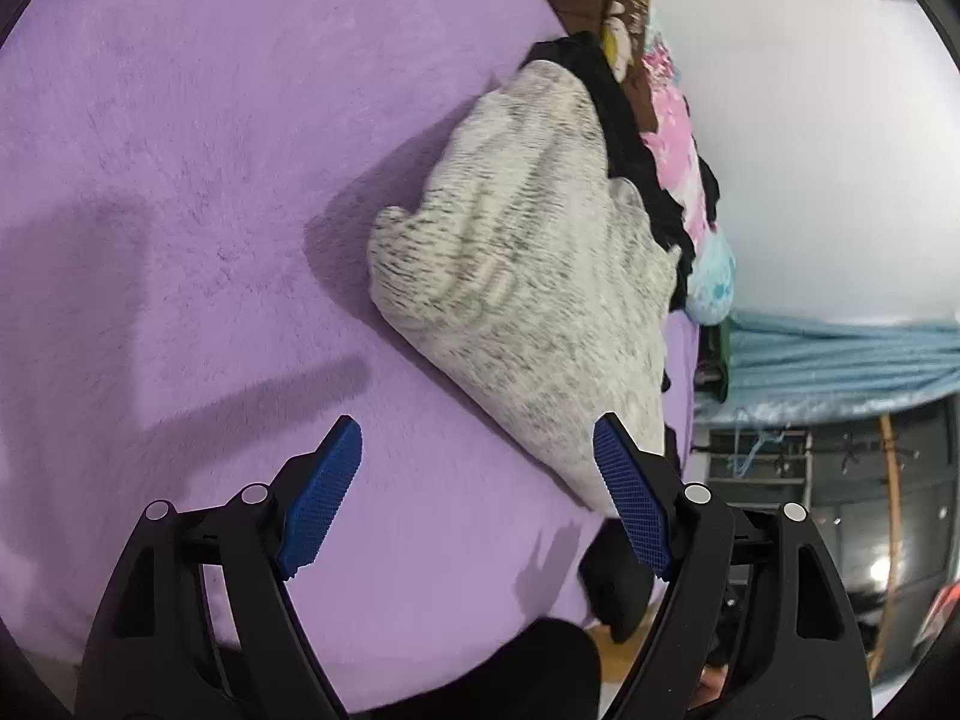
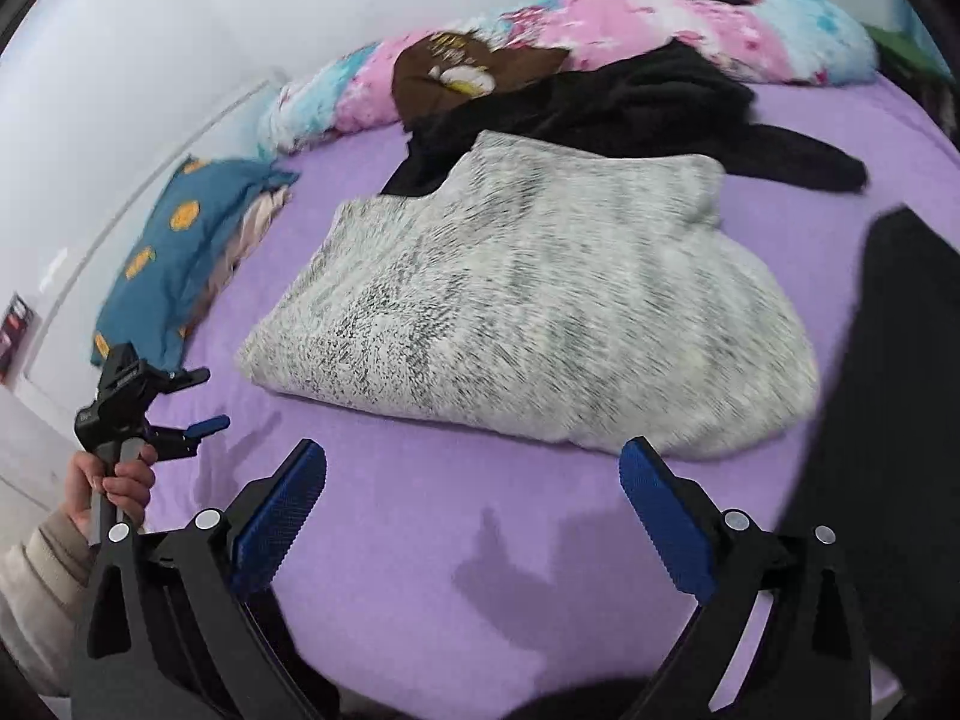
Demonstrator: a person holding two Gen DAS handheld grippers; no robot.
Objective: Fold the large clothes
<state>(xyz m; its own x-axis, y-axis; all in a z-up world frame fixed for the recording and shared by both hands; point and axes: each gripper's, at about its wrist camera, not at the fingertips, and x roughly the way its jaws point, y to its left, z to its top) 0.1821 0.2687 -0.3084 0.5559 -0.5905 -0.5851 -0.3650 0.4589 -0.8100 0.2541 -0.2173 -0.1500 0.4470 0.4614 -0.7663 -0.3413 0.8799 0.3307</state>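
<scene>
A grey speckled sweater (image 2: 528, 312) lies folded in a bundle on the purple bed sheet (image 2: 420, 528). My right gripper (image 2: 474, 447) is open just in front of its near edge, with only sheet between the fingers. In the left wrist view the sweater (image 1: 528, 276) stretches away to the upper right. My left gripper (image 1: 477, 426) is open, and its right finger (image 1: 630, 492) sits at the sweater's near corner. The right wrist view also shows the left gripper (image 2: 210, 399) held by a hand (image 2: 120, 480) at the far left, clear of the sweater.
A black garment (image 2: 648, 108) and a brown printed one (image 2: 456, 72) lie behind the sweater, against a pink and blue blanket (image 2: 690, 30). A blue pillow with orange dots (image 2: 174, 252) lies at the left by the wall. Dark fabric (image 2: 900, 420) fills the right edge.
</scene>
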